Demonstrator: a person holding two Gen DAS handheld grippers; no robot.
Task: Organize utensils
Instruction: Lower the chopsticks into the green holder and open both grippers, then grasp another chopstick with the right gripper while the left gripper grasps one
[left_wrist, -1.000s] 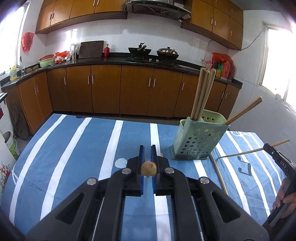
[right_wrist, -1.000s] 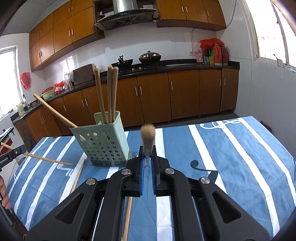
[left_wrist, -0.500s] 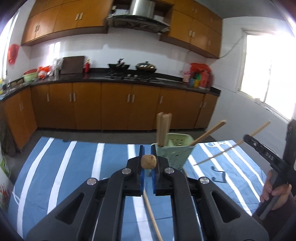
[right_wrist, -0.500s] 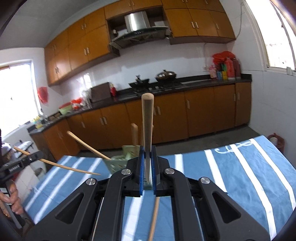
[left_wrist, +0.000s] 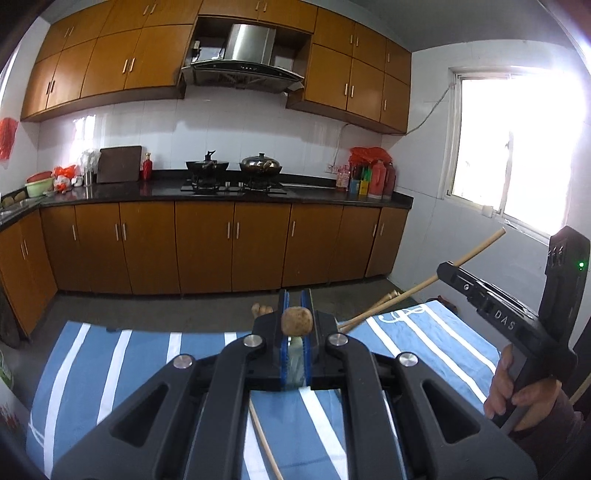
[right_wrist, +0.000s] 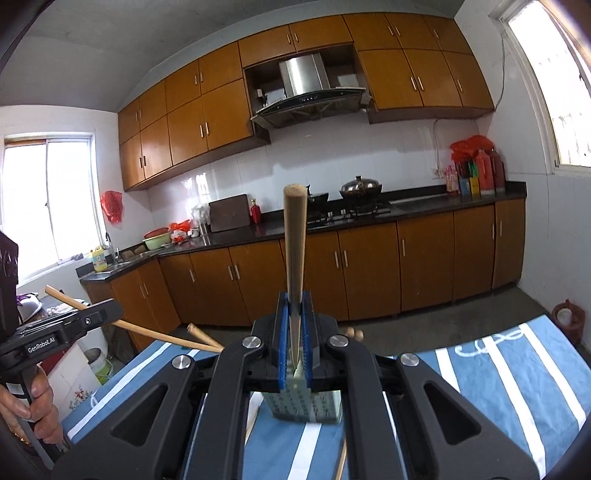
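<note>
Landmark: the green holder (right_wrist: 303, 400), a perforated basket standing on the striped table (right_wrist: 517, 373); every place below is given against it.
Left gripper: the left gripper (left_wrist: 295, 332) is pinching a chopstick (left_wrist: 296, 320) seen end-on, raised above the holder and to its left.
Loose stick, left side: another chopstick (left_wrist: 263, 441) lies flat on the table to the near left of the holder.
Holder contents: a few stick ends (right_wrist: 201, 333) poke up from about the holder, behind the gripper bodies; I cannot count them.
Right gripper: the right gripper (right_wrist: 295, 325) is clamped on an upright chopstick (right_wrist: 294, 251), directly above the holder.
Loose stick, right side: one more stick (right_wrist: 341, 461) shows on the table at the holder's near right foot.
Progress: judged partly done; some sticks look stowed, two are in the air, at least one or two lie loose.
Left: lower both held sticks into the holder, then collect the loose ones.
Left view only: the right gripper from the side (left_wrist: 491, 306), stick slanting through it; the holder is almost wholly hidden here.
Right view only: the holder's wall below the jaws, and the left gripper from the side (right_wrist: 66, 328).
</note>
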